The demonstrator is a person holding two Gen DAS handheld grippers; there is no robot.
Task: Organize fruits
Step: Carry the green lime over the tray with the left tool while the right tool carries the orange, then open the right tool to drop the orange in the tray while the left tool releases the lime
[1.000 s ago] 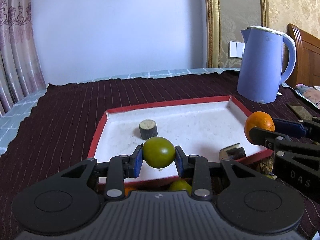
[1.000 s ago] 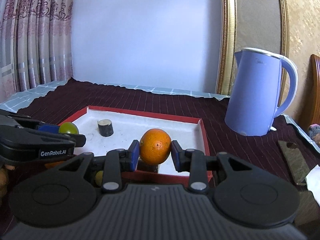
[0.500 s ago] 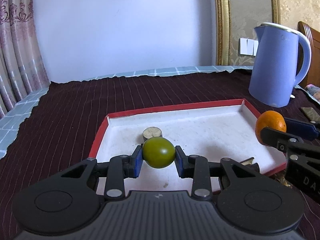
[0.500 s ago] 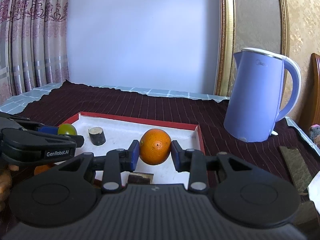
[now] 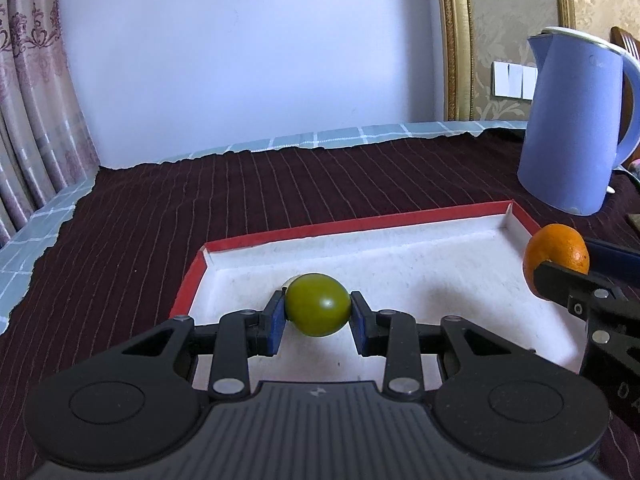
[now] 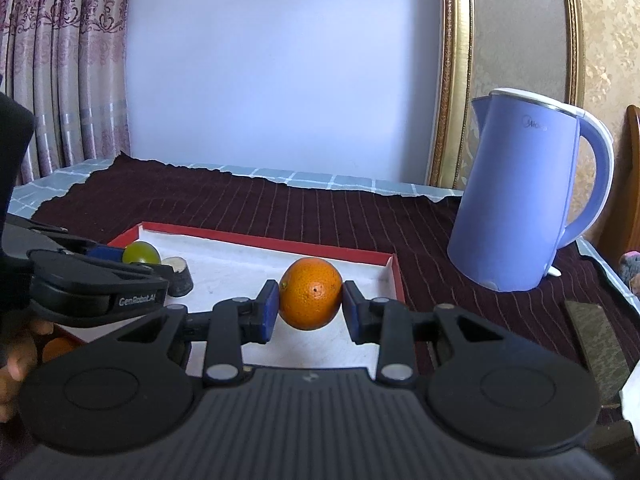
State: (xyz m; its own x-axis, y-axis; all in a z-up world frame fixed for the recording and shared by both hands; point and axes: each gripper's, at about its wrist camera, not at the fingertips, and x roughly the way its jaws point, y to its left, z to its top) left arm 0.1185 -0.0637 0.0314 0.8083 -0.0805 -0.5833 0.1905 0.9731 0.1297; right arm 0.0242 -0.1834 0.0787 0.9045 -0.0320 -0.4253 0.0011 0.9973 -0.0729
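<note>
My left gripper (image 5: 318, 316) is shut on a green fruit (image 5: 318, 304) and holds it over the left part of a white tray with a red rim (image 5: 360, 226). My right gripper (image 6: 310, 312) is shut on an orange (image 6: 310, 293) over the tray's right part (image 6: 394, 276). The orange (image 5: 556, 254) also shows at the right edge of the left wrist view. The green fruit (image 6: 141, 253) shows at the left in the right wrist view.
A small dark cylinder with a pale top (image 6: 179, 276) stands in the tray, mostly hidden behind the green fruit in the left view. A lilac kettle (image 6: 524, 196) stands right of the tray on a dark striped cloth (image 5: 200, 208). Another orange fruit (image 6: 56, 350) lies below the left gripper.
Both grippers have moved forward over the tray with their fruits still held. The tray's front edge and the fruits near it have dropped out of view.
</note>
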